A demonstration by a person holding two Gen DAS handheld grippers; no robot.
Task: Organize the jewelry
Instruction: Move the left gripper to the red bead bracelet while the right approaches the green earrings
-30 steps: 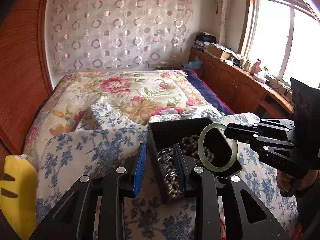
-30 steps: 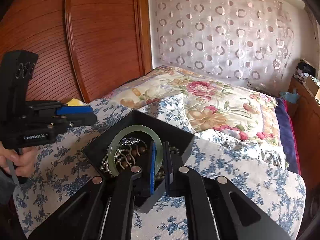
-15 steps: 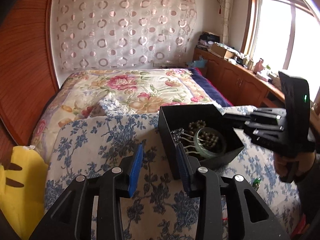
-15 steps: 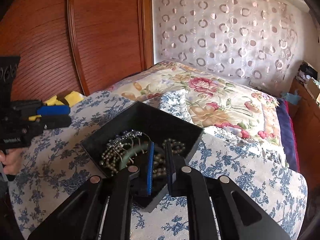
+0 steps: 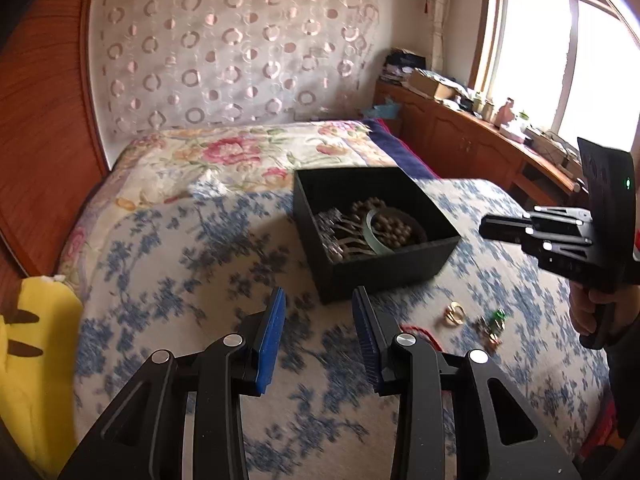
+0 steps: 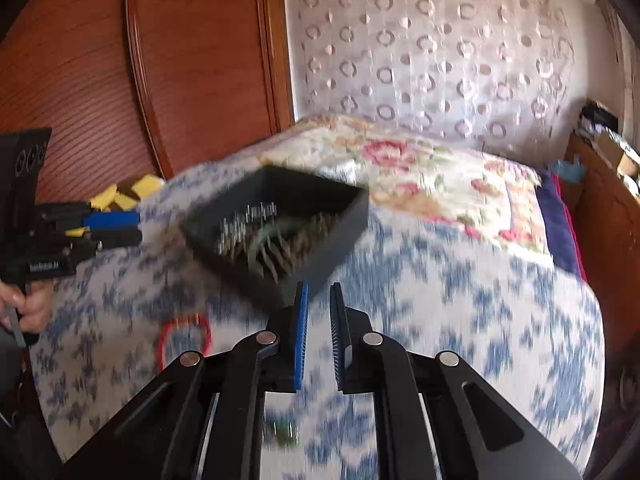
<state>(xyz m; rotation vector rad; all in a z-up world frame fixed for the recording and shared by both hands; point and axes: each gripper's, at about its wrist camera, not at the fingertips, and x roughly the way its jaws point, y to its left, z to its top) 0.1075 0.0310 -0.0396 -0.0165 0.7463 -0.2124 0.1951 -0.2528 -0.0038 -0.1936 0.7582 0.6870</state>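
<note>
Motion blur smears the right wrist view, and the small white lettering on the left gripper (image 6: pixel 116 226) there cannot be read. The black box (image 5: pixel 394 258) on the blue-floral quilt (image 5: pixel 180 264) holds a green bangle (image 5: pixel 372 236), beads and silvery pieces. Gold ring (image 5: pixel 455 314) and green trinket (image 5: pixel 494 322) lie just beside the box; left gripper spread empty, right gripper (image 6: pixel 319 334) slightly parted, empty.

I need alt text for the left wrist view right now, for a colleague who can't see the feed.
An open black box of jewelry, with a pale green bangle lying on beaded strands, sits on a blue floral bedspread. The left gripper hovers open in front of it; the right gripper is at the right. A gold ring and a green trinket lie loose on the bedspread.
</note>
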